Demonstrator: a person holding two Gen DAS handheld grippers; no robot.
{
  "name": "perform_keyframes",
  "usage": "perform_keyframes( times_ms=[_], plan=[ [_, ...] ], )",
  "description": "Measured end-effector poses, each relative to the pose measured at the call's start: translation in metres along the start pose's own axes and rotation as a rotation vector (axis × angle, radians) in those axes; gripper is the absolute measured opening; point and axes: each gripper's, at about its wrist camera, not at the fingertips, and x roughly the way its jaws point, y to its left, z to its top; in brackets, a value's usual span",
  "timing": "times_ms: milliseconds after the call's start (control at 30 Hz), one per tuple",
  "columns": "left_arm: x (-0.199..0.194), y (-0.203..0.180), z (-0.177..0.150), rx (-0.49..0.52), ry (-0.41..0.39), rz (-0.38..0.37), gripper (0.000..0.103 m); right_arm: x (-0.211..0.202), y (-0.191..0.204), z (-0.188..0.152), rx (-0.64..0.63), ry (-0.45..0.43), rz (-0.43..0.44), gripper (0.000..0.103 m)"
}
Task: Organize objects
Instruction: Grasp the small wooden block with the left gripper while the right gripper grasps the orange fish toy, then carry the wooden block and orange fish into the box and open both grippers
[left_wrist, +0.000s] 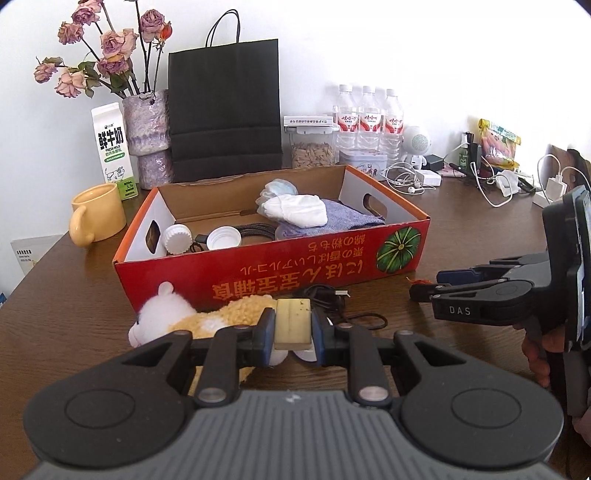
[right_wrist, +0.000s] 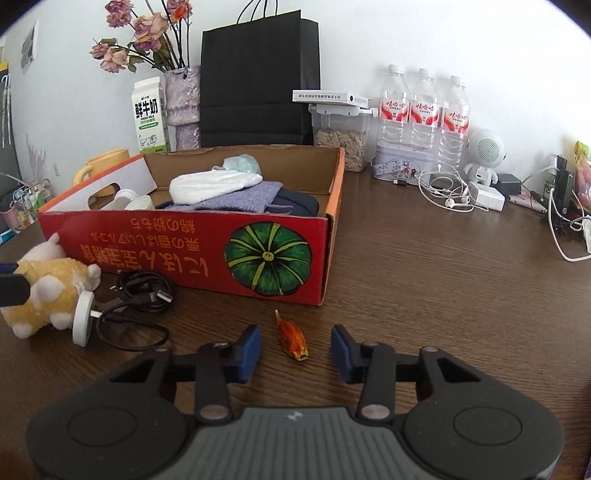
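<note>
Clamping, left gripper (left_wrist: 293, 330): both blue pads press on the two sides of a pale yellow block (left_wrist: 293, 319), which is held off the table (right_wrist: 443, 280) in front of the box.
Right gripper (right_wrist: 295, 350): the jaws stand apart, low over the table; neither pad touches anything.
Dried orange leaf (right_wrist: 293, 338): it lies on the wood between the right gripper's pads, clear of both, just in front of the box's pumpkin corner.
Red cardboard box (left_wrist: 258, 267): open-topped, with a green pumpkin printed on its front wall, it stands in the middle of the table.
Box contents: two white caps (left_wrist: 199, 236) at the left end, a coiled dark cord beside them, and a white cloth (left_wrist: 295, 212) lying on a blue-grey knit cloth (left_wrist: 351, 219) at the right end.
Plush toy (left_wrist: 173, 314): yellow and white, it lies on the table against the box's front wall, under the left gripper.
Black cable (right_wrist: 144, 291): loosely coiled beside the toy and joined to a white disc (right_wrist: 83, 325).
Back row: yellow mug (left_wrist: 98, 214), milk carton (left_wrist: 112, 147), black paper bag (left_wrist: 225, 107), three water bottles (left_wrist: 367, 118).
</note>
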Motion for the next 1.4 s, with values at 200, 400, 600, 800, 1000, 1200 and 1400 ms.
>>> perform_keyframes(
  times_ms=[200,400,600,800,1000,1200,1400],
  plan=[
    [0.006,-0.004,0.004,0.008,-0.014,-0.003,0.021,-0.002,0.003,-0.001,-0.001,-0.006,0.03,0.012],
    [0.002,-0.003,0.005,-0.004,-0.039,-0.007,0.021,-0.011,0.003,-0.002,0.003,-0.054,0.044,0.012],
    [-0.007,0.004,0.008,-0.022,-0.073,-0.007,0.021,-0.029,0.01,-0.003,-0.023,-0.15,0.025,0.012],
    [-0.011,0.016,0.011,-0.056,-0.104,-0.013,0.021,-0.052,0.02,-0.004,-0.02,-0.268,0.033,0.012],
    [-0.01,0.028,0.018,-0.088,-0.138,-0.019,0.021,-0.053,0.036,0.001,0.015,-0.302,0.056,0.012],
    [-0.006,0.039,0.032,-0.108,-0.196,-0.025,0.021,-0.047,0.061,0.015,0.018,-0.34,0.094,0.012],
    [0.012,0.055,0.044,-0.129,-0.232,-0.019,0.021,-0.025,0.083,0.033,0.0,-0.321,0.11,0.012]
  ],
)
